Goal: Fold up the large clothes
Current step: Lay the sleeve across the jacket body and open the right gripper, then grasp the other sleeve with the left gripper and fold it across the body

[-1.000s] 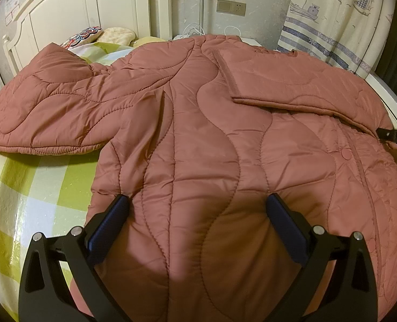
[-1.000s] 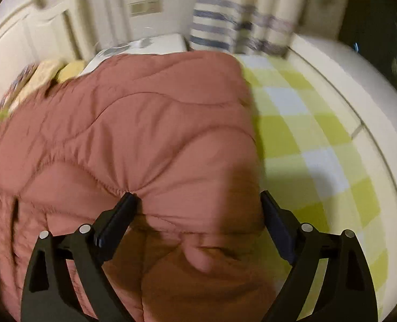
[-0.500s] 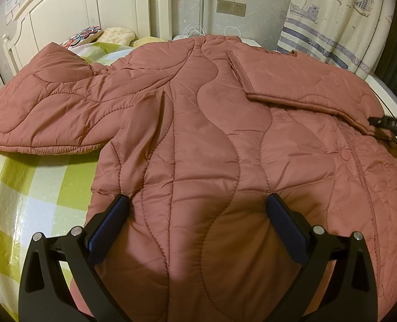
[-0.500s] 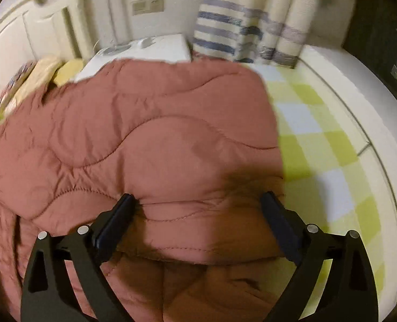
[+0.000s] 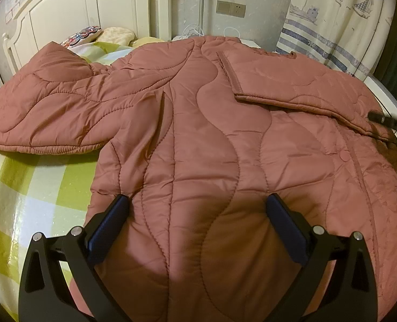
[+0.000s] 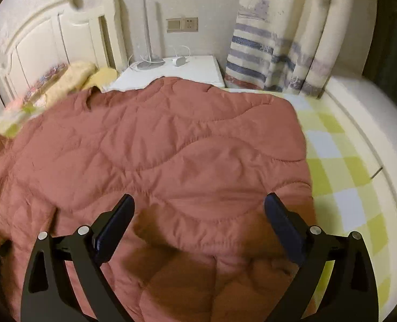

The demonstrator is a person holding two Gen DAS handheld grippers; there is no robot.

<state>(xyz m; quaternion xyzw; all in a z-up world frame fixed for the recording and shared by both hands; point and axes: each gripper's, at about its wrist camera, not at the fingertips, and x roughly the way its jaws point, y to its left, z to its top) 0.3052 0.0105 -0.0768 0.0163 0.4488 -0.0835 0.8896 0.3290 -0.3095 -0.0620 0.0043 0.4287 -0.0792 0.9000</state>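
A bed [image 5: 24,187] with a green and white checked sheet fills the room, with a white headboard [image 5: 64,18] behind it and a striped curtain [image 6: 279,40] at the far side. On the bed lies the quilted jacket [image 5: 198,139], spread flat with its back side up, and everything else can be placed from it.

One sleeve [image 5: 292,86] is already folded in and rests on top of the jacket body, near the collar end. The other sleeve [image 5: 45,112] lies stretched out to the side of the jacket, over the sheet, not yet folded. So I judge the task is at an early stage: one sleeve done, and the second sleeve and the folding of the body are left.

The left gripper [image 5: 198,214] hangs over the hem part of the jacket with its jaws wide apart and nothing between them. The right gripper [image 6: 198,212] is above the folded sleeve side of the jacket, also with jaws spread and holding nothing; the cloth there looks puffy and uneven near its fingers [image 6: 115,225]. A small white nightstand [image 6: 185,72] stands beyond the jacket.
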